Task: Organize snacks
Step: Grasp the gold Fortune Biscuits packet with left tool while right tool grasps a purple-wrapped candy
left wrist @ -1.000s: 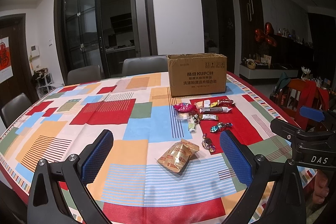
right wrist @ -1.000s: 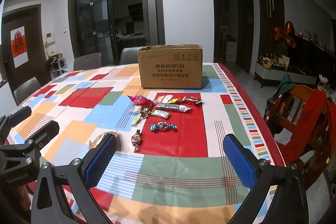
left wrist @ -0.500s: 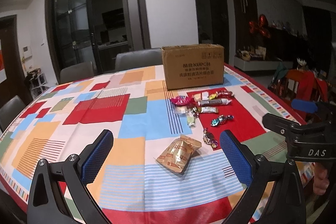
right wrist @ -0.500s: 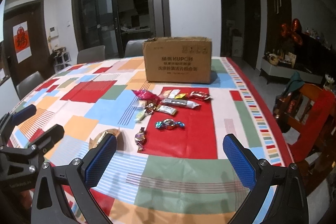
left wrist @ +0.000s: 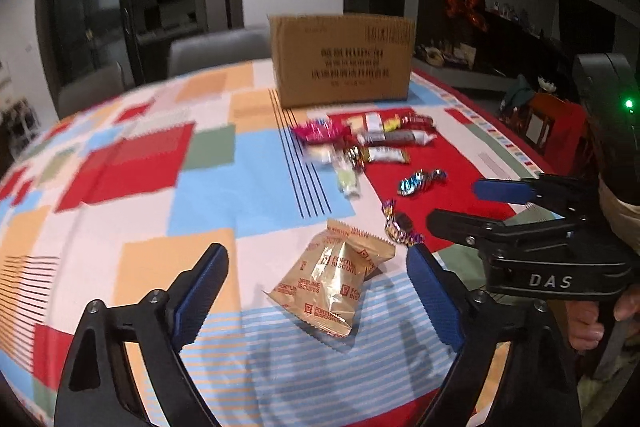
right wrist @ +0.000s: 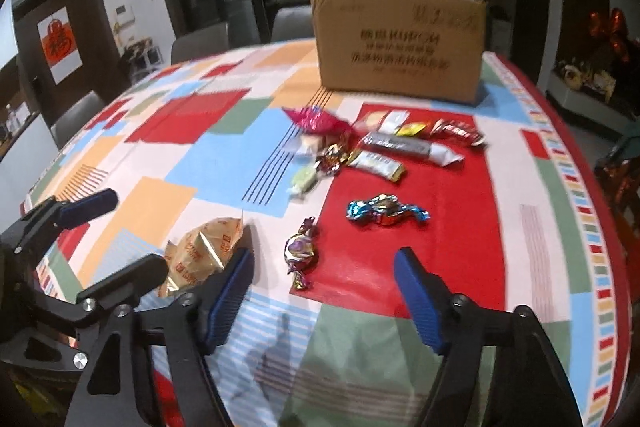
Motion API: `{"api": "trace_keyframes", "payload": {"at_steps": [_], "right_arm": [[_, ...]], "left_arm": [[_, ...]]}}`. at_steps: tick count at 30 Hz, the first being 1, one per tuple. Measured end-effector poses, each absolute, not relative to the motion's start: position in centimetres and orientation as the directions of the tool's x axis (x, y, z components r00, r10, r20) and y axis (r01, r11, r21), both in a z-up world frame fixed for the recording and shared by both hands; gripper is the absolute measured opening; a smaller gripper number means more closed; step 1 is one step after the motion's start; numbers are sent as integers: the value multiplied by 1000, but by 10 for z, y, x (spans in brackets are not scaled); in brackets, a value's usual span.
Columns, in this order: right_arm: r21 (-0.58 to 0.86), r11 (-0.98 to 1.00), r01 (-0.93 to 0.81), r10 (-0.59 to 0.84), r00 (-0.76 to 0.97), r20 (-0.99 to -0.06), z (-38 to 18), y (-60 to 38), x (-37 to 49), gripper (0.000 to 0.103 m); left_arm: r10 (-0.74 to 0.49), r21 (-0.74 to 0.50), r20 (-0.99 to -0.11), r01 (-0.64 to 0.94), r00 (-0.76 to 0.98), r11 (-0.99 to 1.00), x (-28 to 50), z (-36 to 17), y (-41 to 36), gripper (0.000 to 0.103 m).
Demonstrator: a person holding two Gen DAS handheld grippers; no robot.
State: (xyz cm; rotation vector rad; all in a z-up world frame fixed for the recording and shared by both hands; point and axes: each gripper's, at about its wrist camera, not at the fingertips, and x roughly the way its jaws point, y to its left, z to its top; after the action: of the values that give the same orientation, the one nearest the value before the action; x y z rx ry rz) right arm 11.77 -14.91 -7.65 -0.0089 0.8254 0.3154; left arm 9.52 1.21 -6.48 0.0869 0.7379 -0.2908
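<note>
In the left wrist view the left hand-held gripper (left wrist: 316,297) hangs with jaws apart around the gold biscuit packet (left wrist: 332,283), low centre of frame on the table (left wrist: 140,259). Right of it, the right hand-held gripper (right wrist: 324,297), also spread, frames the purple foil candy (right wrist: 299,253). The two grippers sit close and could collide, and the crinkly packet may slide away under a shallow pinch.

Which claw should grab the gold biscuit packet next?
Probably left. The left claw is open with the gold biscuit packet lying between its fingers; the right claw frames the purple candy instead.
</note>
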Motion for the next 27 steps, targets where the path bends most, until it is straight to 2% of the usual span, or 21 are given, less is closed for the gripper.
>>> {"api": "trace_keyframes", "payload": {"at_steps": [5, 11, 13, 17, 20, 25, 27], "right_arm": [[122, 948, -296, 281, 587, -759, -91, -141, 134, 63], [127, 941, -314, 287, 542, -790, -104, -132, 148, 53], [127, 939, -319, 288, 530, -798, -108, -129, 151, 50], [100, 937, -336, 279, 541, -793, -109, -124, 152, 46], [87, 937, -339, 271, 547, -792, -111, -123, 154, 42], [73, 935, -346, 266, 554, -789, -111, -121, 155, 26], [76, 933, -351, 272, 552, -788, -111, -122, 155, 24]], "left_arm": [[-270, -76, -710, 310, 651, 948, 112, -80, 16, 86], [-308, -135, -745, 318, 591, 938, 126, -96, 17, 76], [-318, -155, -751, 314, 578, 937, 130, -100, 17, 70], [-334, -186, -759, 306, 558, 934, 135, -105, 16, 64], [-354, -216, -765, 303, 538, 928, 138, -108, 15, 52], [-351, -224, -764, 288, 541, 931, 139, -108, 13, 44], [-349, -227, -764, 279, 543, 933, 139, -107, 12, 43]]}}
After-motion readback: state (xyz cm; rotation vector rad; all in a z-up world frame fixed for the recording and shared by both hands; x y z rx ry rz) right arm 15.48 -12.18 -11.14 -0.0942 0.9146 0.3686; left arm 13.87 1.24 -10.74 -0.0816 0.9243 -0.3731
